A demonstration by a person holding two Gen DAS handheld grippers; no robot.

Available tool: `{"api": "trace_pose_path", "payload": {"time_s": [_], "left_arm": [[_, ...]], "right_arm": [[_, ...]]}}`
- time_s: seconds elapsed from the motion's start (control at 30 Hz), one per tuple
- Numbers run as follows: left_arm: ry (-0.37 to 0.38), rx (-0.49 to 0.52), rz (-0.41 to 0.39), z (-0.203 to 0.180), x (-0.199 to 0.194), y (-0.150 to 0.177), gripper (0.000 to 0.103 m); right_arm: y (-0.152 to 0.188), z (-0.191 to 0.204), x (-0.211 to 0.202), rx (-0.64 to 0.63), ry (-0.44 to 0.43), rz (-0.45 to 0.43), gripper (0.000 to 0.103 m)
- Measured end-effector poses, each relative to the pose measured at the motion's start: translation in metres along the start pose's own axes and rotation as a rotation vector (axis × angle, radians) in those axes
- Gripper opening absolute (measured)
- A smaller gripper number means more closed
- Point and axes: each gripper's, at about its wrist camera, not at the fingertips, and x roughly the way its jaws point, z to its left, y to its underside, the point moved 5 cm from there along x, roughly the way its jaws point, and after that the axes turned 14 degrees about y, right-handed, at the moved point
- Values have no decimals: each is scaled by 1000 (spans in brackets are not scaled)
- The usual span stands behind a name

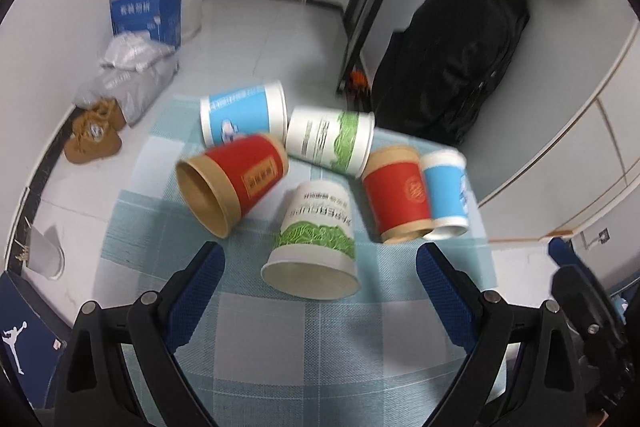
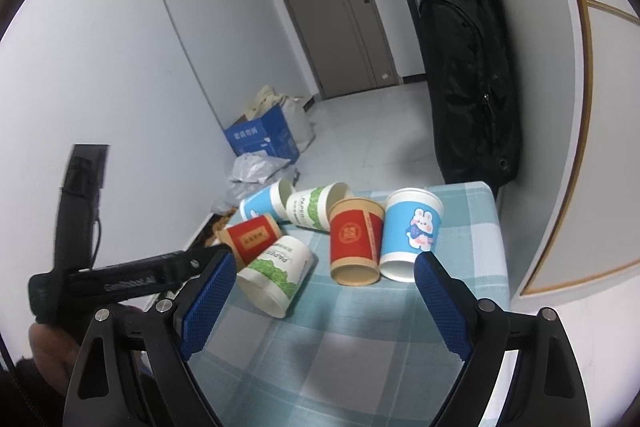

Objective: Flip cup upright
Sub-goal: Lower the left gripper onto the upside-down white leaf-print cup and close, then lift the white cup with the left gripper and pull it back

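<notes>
Several paper cups lie on their sides on a blue checked tablecloth [image 1: 280, 347]. Nearest my left gripper [image 1: 320, 259] is a white-and-green cup [image 1: 316, 239], mouth toward me; the gripper is open and empty just short of its rim. Around it lie a red cup [image 1: 236, 179], a blue cup [image 1: 244, 113], a second green cup [image 1: 330, 137], a second red cup [image 1: 398, 193] and a second blue cup [image 1: 446, 193]. My right gripper [image 2: 324, 267] is open and empty, short of the red cup [image 2: 354, 239] and blue rabbit cup [image 2: 412, 231].
The table's right edge [image 2: 502, 267] is close to the blue rabbit cup. A black bag [image 2: 468, 87] hangs beyond the table's far edge. A blue box [image 2: 262, 139], plastic bags and brown shoes [image 1: 94, 139] lie on the floor at left. The left gripper's body [image 2: 120, 275] shows at lower left.
</notes>
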Motion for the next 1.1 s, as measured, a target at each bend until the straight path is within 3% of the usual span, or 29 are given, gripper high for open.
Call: {"api": "trace_pose_path", "payload": {"time_s": [0.23,0.27,0.47,0.53,0.57,0.63,1.1], "left_arm": [[6,-13,140,15,31,8,92],[10,-14,137,17,30,7,87],[47,-24,138,17,47,-8,86],[44,-13,170,18,55,-9,76],[31,-14,201,18,59,-6,64],[40,-36,236,23,62,0,60],[74,-19,211,5,45,0,56]], "right_arm": [[-2,2,23,-78,21,36,91],[-4,3,26,-72,13,37,91],[-11,-3,46,-32,6,76,91],[-11,-5,51,-23,9,99,91],[-10,-5,52,-18,11,106,91],[-8,-6,54,-13,11,118,91],[-5,1,50,-39,19,90,91]]}}
